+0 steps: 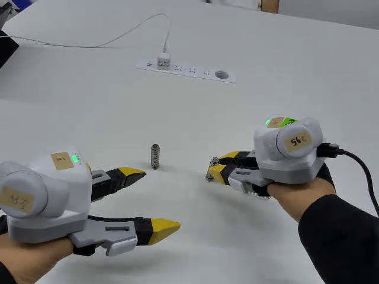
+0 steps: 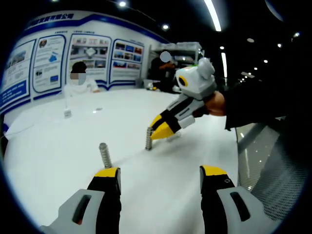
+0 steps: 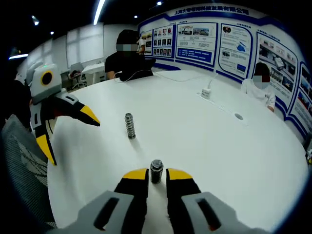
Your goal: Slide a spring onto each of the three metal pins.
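My right gripper (image 3: 157,174) pinches a spring (image 3: 156,167), any pin inside hidden; my left gripper (image 1: 160,199) is spread wide

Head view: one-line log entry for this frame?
left gripper: open, holding nothing | right gripper: shut on spring, upright on table | second spring: standing free between grippers

A grey coiled spring (image 1: 155,156) stands upright; a second spring (image 3: 156,171) stands apart.

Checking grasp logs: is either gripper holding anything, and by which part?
The right gripper has its jaws shut on a standing spring near its top; the left gripper is open, holding nothing.
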The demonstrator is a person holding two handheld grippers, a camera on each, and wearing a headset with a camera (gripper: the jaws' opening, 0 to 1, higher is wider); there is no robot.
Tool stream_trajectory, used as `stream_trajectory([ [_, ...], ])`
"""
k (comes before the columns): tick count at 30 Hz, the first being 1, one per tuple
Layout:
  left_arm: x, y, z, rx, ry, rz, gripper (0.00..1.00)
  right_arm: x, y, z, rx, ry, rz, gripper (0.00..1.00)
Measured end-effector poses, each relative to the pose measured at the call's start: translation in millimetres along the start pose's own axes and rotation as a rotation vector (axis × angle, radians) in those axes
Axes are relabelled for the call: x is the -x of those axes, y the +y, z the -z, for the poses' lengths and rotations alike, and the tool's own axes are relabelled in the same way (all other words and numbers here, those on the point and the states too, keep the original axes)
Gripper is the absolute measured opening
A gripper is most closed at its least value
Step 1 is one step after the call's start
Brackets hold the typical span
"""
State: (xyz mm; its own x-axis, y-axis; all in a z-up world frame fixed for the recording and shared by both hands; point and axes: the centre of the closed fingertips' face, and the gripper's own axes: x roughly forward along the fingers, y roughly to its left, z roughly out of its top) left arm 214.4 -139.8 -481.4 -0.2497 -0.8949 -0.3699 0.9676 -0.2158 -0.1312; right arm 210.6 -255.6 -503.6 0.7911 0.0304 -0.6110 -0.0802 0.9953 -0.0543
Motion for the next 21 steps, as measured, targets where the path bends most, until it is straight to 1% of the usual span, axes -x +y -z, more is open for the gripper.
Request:
stream_trajectory([
  [6, -1.3, -1.9, -0.1, -0.006, 0.003, 0.007, 0.66, 13.5, -2.2, 0.0, -0.01, -0.015, 0.012, 0.16],
  [11, -1.7, -1.5, -0.8, -0.009, 0.004, 0.008, 0.66, 25.7, 0.6, 0.9, -0.009, -0.03, 0.017, 0.16],
  [17, -3.1, -2.4, -0.7, -0.013, 0.007, 0.011, 0.66, 37.9, 5.4, 6.2, 0.0, -0.031, 0.014, 0.16],
  [21, -3.8, -3.6, -0.8, -0.018, 0.01, 0.014, 0.65, 46.1, 5.8, 10.8, 0.004, -0.03, 0.017, 0.16],
])
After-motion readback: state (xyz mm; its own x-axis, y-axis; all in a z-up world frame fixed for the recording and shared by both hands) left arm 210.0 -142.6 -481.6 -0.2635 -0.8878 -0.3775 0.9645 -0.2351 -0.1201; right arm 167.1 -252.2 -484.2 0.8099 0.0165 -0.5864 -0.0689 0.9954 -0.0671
